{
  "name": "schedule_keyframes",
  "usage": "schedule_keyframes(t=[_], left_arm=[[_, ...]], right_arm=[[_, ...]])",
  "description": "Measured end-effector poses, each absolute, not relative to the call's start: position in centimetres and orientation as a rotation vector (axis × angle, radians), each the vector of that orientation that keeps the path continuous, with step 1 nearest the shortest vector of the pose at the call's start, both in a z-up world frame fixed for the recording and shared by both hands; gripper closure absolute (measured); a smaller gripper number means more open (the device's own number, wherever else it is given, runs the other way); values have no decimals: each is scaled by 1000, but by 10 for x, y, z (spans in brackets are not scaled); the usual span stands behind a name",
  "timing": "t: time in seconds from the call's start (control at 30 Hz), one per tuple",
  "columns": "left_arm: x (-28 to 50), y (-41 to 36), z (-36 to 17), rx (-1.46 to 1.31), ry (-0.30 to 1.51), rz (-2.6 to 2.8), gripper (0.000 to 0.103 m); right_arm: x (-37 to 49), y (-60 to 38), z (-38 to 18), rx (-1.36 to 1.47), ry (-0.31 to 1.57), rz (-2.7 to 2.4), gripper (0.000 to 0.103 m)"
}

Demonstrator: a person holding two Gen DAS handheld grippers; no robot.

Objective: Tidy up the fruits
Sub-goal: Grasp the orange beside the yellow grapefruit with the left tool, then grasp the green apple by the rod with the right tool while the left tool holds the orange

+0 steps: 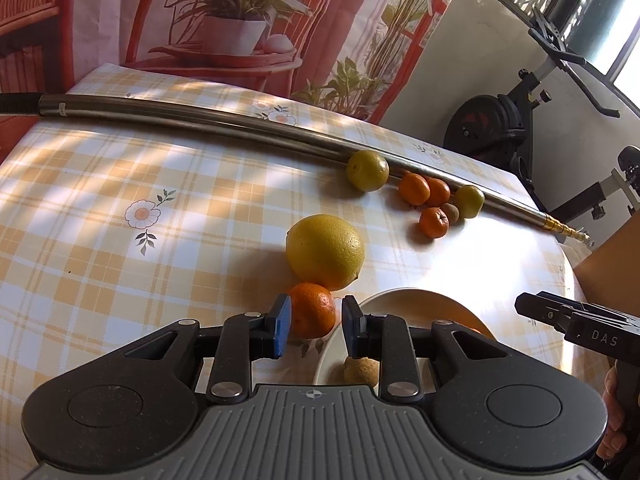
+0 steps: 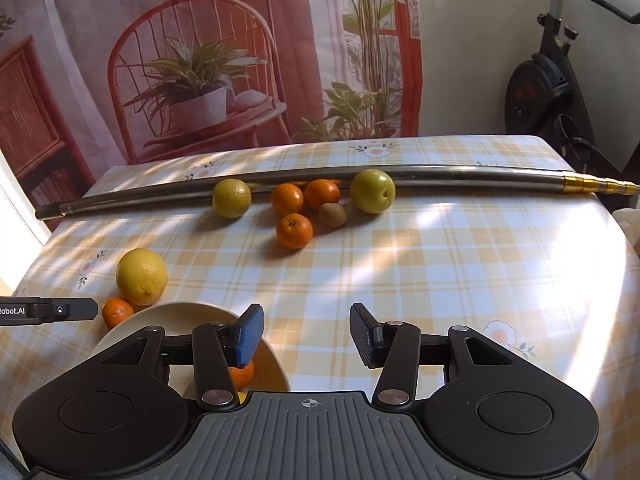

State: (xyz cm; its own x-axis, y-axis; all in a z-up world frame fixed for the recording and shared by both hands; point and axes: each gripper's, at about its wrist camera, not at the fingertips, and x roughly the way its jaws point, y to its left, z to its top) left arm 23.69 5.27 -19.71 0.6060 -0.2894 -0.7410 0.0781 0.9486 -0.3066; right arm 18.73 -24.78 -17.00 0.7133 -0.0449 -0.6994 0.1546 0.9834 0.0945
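Note:
My left gripper [image 1: 315,320] is open, its blue pads on either side of a mandarin [image 1: 312,310] that sits on the table beside the cream bowl [image 1: 404,296]. The left pad touches the fruit; a narrow gap shows at the right pad. A large yellow citrus [image 1: 325,250] lies just behind the mandarin. In the bowl [image 2: 180,309] lie a mandarin [image 2: 242,376] and a dull yellow fruit [image 1: 362,372]. My right gripper [image 2: 307,336] is open and holds nothing, hovering at the bowl's right rim. Further back lie a yellow-green fruit [image 2: 231,198], three mandarins [image 2: 295,231], a kiwi [image 2: 333,214] and a green apple [image 2: 373,191].
A long metal pole [image 2: 440,174] lies across the back of the checked tablecloth [image 2: 440,280], with the far fruits resting against it. A printed backdrop hangs behind the table. An exercise bike [image 2: 552,80] stands at the right, and a cardboard box [image 1: 612,264] sits off the table's right edge.

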Motion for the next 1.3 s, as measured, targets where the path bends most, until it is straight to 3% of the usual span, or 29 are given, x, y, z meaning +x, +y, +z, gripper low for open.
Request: schedule_keyframes(t=[0.5,0.53,0.63,0.67,0.8,0.97,1.03,1.07,1.3], left_arm=[[248,48,-203,-223,916,-209,74],[251,48,-204,-228,913,-204,73],[255,48,-208,-236,895,-176,52],[254,47,-209,-232,883,-194,51],[256,43,-217,-166,903,-174,51],[261,61,-229,-334,932,-201,51],[263,65,-231,-370,937,-207,56],[264,65,-231,-381,941,-221,64],[248,67,-218,-339,898,-182,65]], right_arm=[[183,-263,-162,157,728,-143,58],[182,-263,-162,156,730,-141,58],[182,-262,-166,149,742,-140,58],[182,-261,-167,144,746,-143,58],[183,-265,-166,147,743,-153,58],[183,-269,-167,146,732,-176,58],[183,-270,-167,151,732,-178,58],[182,-271,-168,152,733,-178,58],[182,-272,-169,159,732,-169,58]])
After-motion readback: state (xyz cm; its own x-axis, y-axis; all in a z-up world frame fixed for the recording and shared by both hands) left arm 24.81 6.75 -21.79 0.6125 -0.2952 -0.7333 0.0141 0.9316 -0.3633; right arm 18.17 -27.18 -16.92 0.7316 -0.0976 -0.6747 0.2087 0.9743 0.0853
